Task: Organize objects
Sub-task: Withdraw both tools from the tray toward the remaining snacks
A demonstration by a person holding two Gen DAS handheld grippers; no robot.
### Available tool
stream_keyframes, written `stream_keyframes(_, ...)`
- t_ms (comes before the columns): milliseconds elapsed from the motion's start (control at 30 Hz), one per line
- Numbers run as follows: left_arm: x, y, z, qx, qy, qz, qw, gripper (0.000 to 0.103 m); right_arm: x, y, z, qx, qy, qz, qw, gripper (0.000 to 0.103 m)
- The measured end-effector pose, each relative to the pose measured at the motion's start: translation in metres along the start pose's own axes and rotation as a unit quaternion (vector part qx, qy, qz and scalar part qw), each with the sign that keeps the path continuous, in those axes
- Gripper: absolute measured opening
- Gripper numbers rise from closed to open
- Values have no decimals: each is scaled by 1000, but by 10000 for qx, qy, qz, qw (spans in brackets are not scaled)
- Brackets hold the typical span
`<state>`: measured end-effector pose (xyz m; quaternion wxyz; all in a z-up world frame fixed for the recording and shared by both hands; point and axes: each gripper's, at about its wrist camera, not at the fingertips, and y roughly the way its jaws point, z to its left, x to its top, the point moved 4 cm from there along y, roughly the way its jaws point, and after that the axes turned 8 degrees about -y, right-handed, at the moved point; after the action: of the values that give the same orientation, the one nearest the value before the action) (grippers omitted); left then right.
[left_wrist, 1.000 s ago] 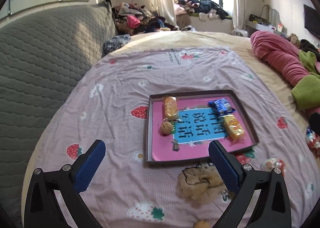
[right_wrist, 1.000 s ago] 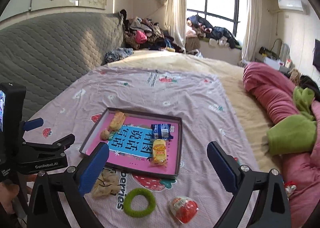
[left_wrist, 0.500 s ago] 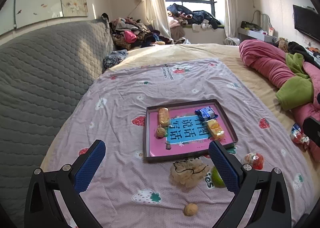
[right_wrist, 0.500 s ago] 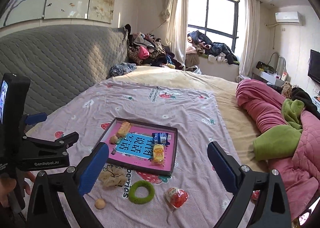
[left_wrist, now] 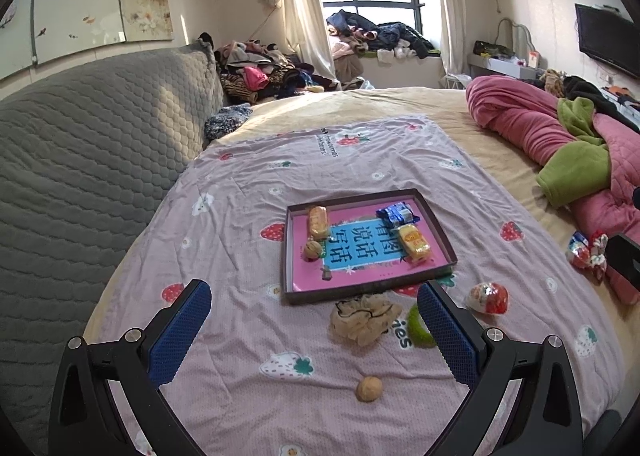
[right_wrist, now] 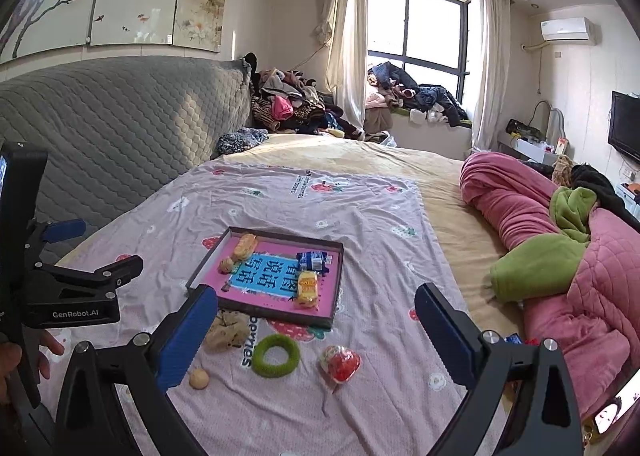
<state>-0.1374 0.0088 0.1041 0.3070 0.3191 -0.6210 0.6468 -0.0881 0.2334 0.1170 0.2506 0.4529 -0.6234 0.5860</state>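
Both tools up off the bed, nothing gripped. My left gripper has its blue pads spread wide and empty above the strawberry-print sheet; my right gripper is likewise spread wide and empty. From the right wrist I also see the left gripper's black body at the left edge. The shallow tray with the pink-and-blue printed bottom sits flat on the sheet, ahead of both tools. Inside it: a tan packaged cake at the far left corner, a walnut just near of it, a blue snack packet at the far right, and a yellow packaged cake just near of that. Loose on the sheet, outside the tray's near edge: a beige scrunchie close to the rim, a green ring beside it, a red-and-clear wrapped item to the ring's right, and a second walnut nearest to me, apart from the rest. Another red-wrapped piece lies far right by the pink quilt. Grey quilted headboard runs along the left.
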Motion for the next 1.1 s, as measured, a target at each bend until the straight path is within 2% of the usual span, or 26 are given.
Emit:
stream_keyframes(167, -14, -6, -3, -1, 43, 38, 10000, 103, -7, -7, 2, 57, 28, -4, 10000, 100)
stream_keyframes(333, -25, -9, -2, 9, 88, 65, 9999, 103, -18, -10, 2, -69, -52, 36, 10000, 100)
stream_keyframes(533, -39, -7, -5, -24, 168, 119, 9998, 103, -40, -4, 1, -91, -26, 220, 9997, 100)
stream_keyframes(1100, -97, 30, -24, -163, 268, 530, 9981, 103, -95, 35, -5, -96, 27, 853, 9963, 100)
